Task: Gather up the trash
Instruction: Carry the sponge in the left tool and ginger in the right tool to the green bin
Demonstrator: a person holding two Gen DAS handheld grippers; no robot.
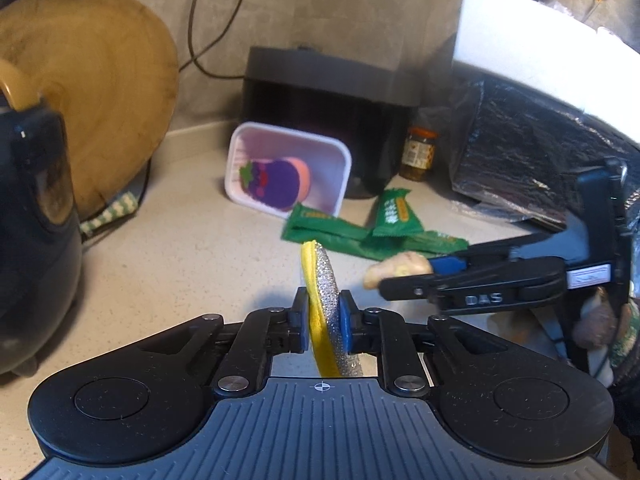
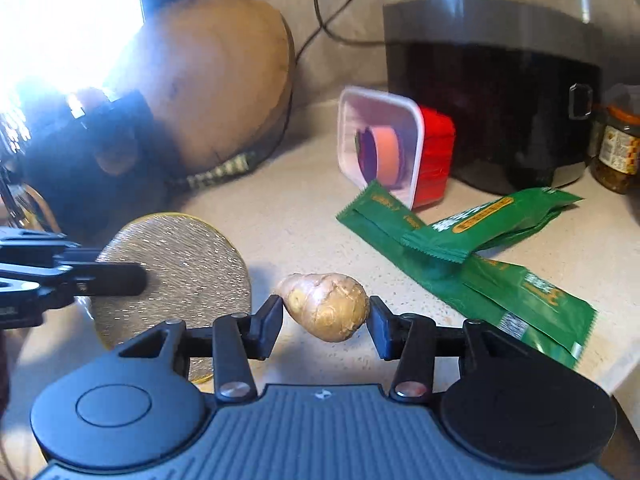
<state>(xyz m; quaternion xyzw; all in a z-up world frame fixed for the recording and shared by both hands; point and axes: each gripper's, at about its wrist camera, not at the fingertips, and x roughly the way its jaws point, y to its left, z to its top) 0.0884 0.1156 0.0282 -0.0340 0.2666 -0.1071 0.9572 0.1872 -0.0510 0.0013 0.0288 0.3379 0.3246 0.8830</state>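
My left gripper (image 1: 324, 303) is shut on a round scouring pad (image 1: 325, 272), yellow on one face and glittery silver on the other, held edge-on above the counter. The right wrist view shows the pad (image 2: 180, 268) face-on at the left. My right gripper (image 2: 325, 314) is shut on a knobbly beige piece of ginger (image 2: 330, 304), its pads touching both sides. The ginger (image 1: 400, 270) also shows just right of the pad. Several green wrappers (image 2: 480, 268) lie crumpled on the counter beyond both grippers.
A pink tray (image 1: 332, 152) lies tipped on its side with a purple sponge in it, against a black appliance (image 1: 328, 88). A jar (image 1: 419, 154) stands beside that. A bin with a black liner (image 1: 532, 132) is at the right. A round wooden board (image 1: 92, 92) leans at the left.
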